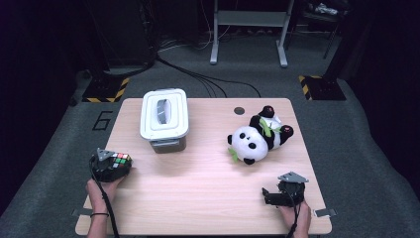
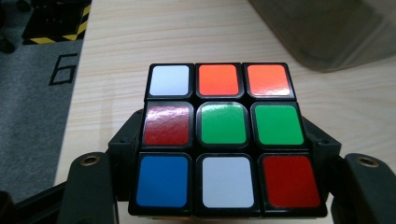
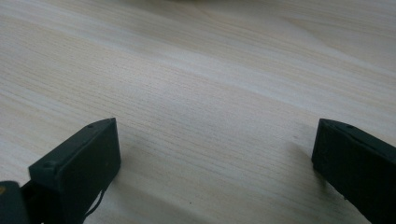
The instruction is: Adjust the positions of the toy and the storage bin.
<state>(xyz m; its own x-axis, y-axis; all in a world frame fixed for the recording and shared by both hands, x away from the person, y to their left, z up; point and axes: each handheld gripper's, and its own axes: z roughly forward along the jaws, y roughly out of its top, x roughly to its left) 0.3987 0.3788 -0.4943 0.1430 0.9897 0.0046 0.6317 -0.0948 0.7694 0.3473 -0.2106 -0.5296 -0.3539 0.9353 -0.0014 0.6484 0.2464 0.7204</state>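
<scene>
A puzzle cube (image 1: pixel 119 160) with mixed coloured stickers sits between the jaws of my left gripper (image 1: pixel 115 166) near the table's left edge. In the left gripper view the cube (image 2: pixel 223 140) shows a face of white, orange, red, green and blue squares, and the black jaws press on both its sides. My right gripper (image 1: pixel 270 196) rests at the front right of the table, its jaws wide apart over bare wood (image 3: pixel 210 121) with nothing between them. A panda plush (image 1: pixel 257 136) lies on its side right of centre.
A grey bin with a white swing lid (image 1: pixel 164 119) stands at the back left of the wooden table (image 1: pixel 198 188). A dark round cable hole (image 1: pixel 239 110) sits near the far edge. Bare wood lies between the two grippers.
</scene>
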